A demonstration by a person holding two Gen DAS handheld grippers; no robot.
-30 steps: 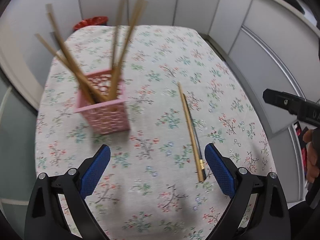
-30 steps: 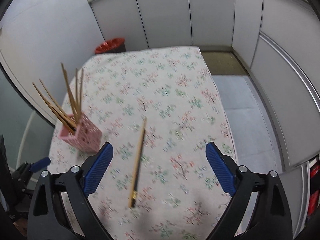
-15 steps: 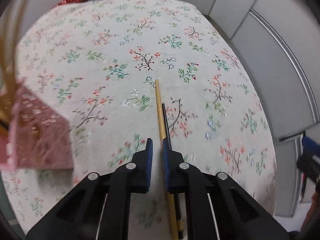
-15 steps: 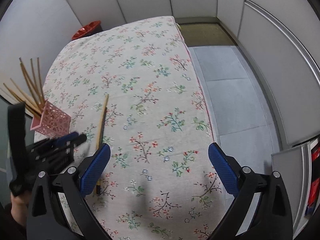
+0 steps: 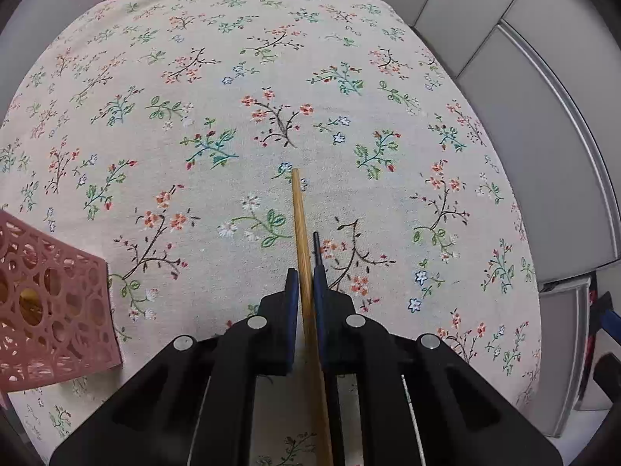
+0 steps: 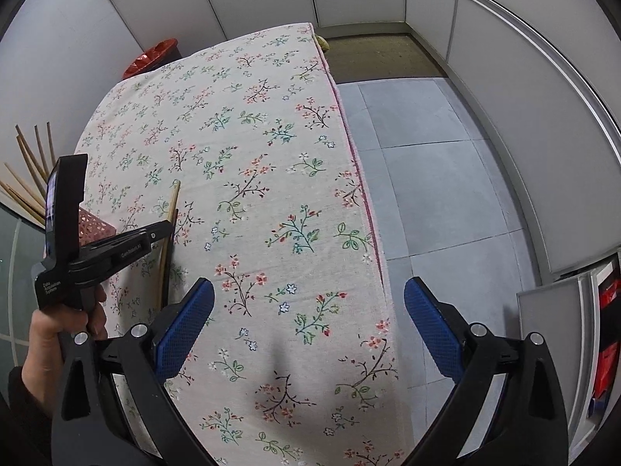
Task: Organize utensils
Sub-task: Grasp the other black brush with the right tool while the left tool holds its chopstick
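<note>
Chopstick (image 5: 300, 233) on flowered cloth (image 5: 240, 77), right of pink basket (image 5: 50, 303), lying lengthwise between fingers of left gripper (image 5: 306, 283). Fingers nearly closed, pads pressing on both sides of light wooden stick; tip pointing away over cloth. Thin dark shape (image 5: 316, 246) just beside stick on right side, chopstick or shadow, not possible to tell. Whether stick lifted or resting on cloth, cannot tell.

Basket with round holes in wall, at left edge of left wrist view, only partly visible; brown wood seen through holes. From right wrist view, basket (image 6: 93, 225) half hidden behind left gripper (image 6: 165, 229), with several chopsticks (image 6: 29, 171) standing inside, leaning outward to left above rim. Single chopstick (image 6: 170, 213) right of basket, held in closed black fingers; hand (image 6: 58, 330) around handle.

Right gripper (image 6: 308, 310) wide open, blue pads far apart, holding nothing, above cloth well right of basket. Red bin (image 6: 153, 58) beyond far end of cloth, behind basket.
</note>
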